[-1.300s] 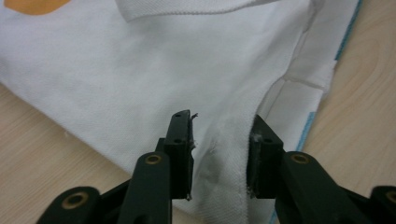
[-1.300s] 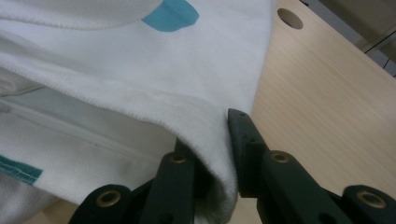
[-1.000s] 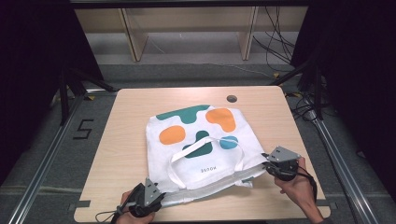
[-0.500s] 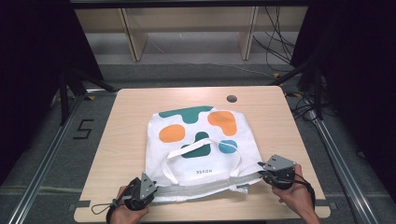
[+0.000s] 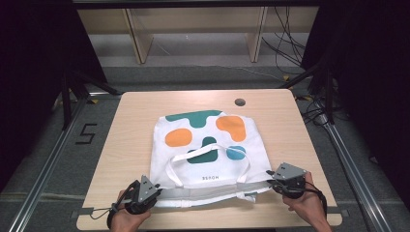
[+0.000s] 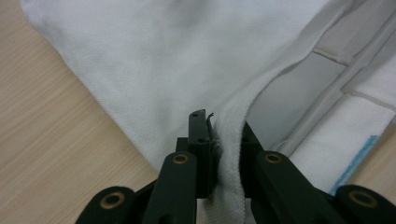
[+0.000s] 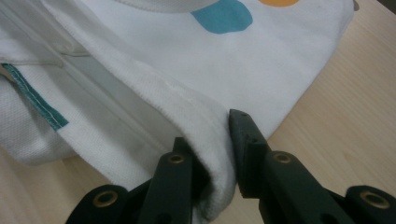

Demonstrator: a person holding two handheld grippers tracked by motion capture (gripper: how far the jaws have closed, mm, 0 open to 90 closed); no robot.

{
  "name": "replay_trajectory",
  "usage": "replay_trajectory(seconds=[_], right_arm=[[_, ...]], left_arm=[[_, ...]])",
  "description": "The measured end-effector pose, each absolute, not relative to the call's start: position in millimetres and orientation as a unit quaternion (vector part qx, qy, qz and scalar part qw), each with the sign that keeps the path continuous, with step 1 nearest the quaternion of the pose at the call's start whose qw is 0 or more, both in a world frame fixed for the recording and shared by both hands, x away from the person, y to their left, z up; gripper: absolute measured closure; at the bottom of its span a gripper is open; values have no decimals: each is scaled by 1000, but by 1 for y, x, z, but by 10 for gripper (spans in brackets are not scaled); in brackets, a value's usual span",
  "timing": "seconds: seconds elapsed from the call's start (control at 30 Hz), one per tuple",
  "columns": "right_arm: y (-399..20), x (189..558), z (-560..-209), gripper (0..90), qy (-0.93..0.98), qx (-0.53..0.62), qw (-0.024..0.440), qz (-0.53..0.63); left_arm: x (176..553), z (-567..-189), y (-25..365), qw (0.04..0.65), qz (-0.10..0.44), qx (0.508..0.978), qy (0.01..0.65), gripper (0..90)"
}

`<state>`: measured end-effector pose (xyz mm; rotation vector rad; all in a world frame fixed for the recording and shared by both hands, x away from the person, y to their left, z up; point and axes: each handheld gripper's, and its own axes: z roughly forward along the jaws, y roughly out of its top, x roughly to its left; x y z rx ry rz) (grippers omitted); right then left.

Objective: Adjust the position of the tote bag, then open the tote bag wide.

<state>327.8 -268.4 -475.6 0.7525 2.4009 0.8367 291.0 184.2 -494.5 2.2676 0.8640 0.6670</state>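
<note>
Both the left gripper (image 5: 153,189) and right gripper (image 5: 271,177) are clamped on the tote bag's (image 5: 208,140) near hem at lower frame, corners secured, folding not yet begun.

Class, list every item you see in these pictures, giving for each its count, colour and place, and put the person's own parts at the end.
tote bag: one, white with green, orange and blue blotches, flat at mid-table, opening toward the person
bag handle: one loop seen, white, lying on the bag's front
table: one, light wood, centre
table hole: one, dark, far right of the tabletop
shelf unit: one, pale wood, behind the table
left gripper: one, black, shut on the bag's near left corner
right gripper: one, black, shut on the near right corner
hands: two, at the near edge
</note>
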Motion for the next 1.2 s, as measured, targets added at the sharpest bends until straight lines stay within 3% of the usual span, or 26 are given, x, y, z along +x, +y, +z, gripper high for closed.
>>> replay_trajectory(seconds=[0.4,0.43,0.5,0.53,0.57,0.73,1.2], right_arm=[[-274,297,-478,785,876,289,223,316],[-274,296,-478,785,879,281,222,315],[-274,294,-478,784,877,281,226,316],[-275,293,-477,784,876,283,225,318],[-275,293,-477,784,876,283,225,319],[-276,295,-477,785,872,288,227,325],[-281,308,-436,797,826,292,291,384]], left_arm=[[292,-494,184,321,255,856,314,821],[288,-494,182,324,246,848,340,820],[291,-491,185,321,258,856,314,821],[287,-493,183,329,246,846,340,821],[291,-491,185,328,256,853,315,821],[292,-490,185,334,260,851,312,813],[287,-447,187,406,285,808,318,859]])
